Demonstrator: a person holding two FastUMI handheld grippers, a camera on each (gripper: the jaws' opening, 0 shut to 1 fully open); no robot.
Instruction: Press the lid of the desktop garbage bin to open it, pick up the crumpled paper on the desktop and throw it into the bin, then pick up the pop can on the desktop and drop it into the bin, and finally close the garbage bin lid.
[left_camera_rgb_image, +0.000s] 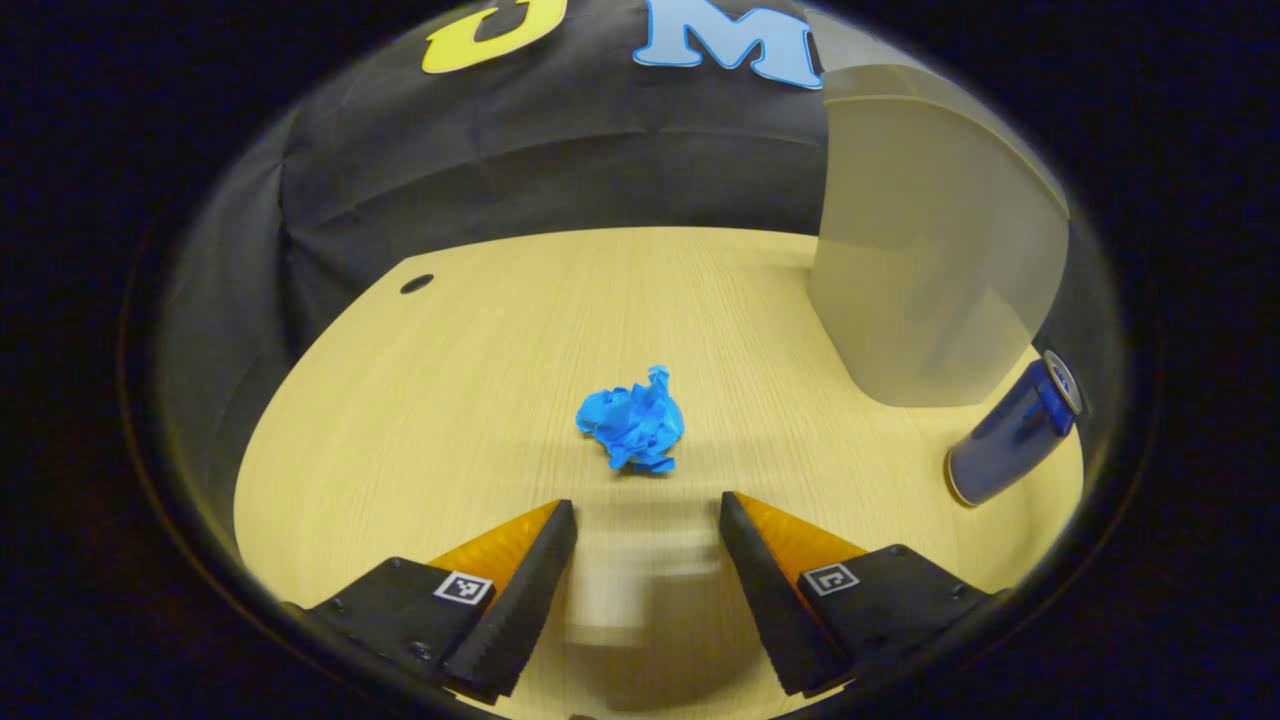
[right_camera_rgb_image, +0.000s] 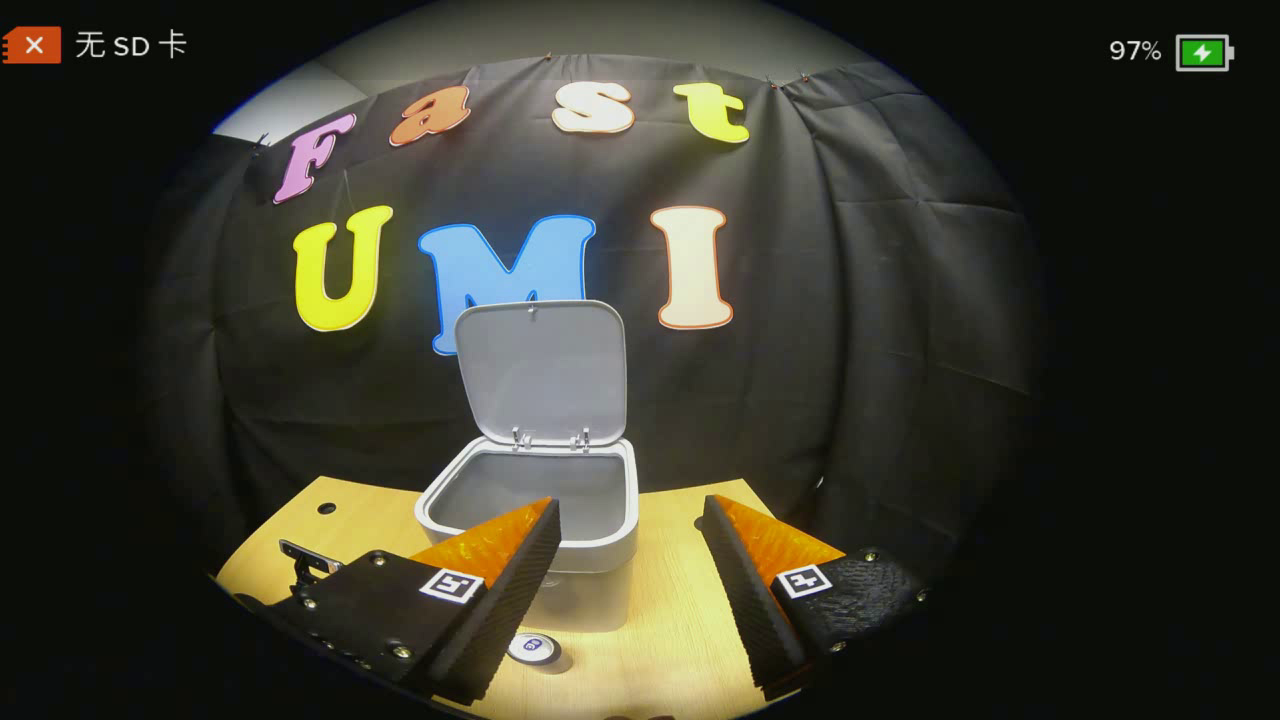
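A crumpled blue paper (left_camera_rgb_image: 634, 421) lies on the wooden desktop (left_camera_rgb_image: 450, 380), just ahead of my left gripper (left_camera_rgb_image: 648, 520), which is open and holds nothing. To the right stands the grey bin (left_camera_rgb_image: 925, 270), and a dark blue pop can (left_camera_rgb_image: 1010, 432) stands beside it. In the right gripper view the bin (right_camera_rgb_image: 535, 505) has its lid (right_camera_rgb_image: 542, 370) raised upright. My right gripper (right_camera_rgb_image: 630, 525) hangs open above the desk in front of the bin. The pop can's top (right_camera_rgb_image: 531, 647) shows below its left finger.
A round cable hole (left_camera_rgb_image: 417, 284) sits at the desk's far left corner. In the right gripper view part of the other gripper (right_camera_rgb_image: 305, 565) shows at the lower left, and a second hole (right_camera_rgb_image: 327, 508) marks the desk's back edge.
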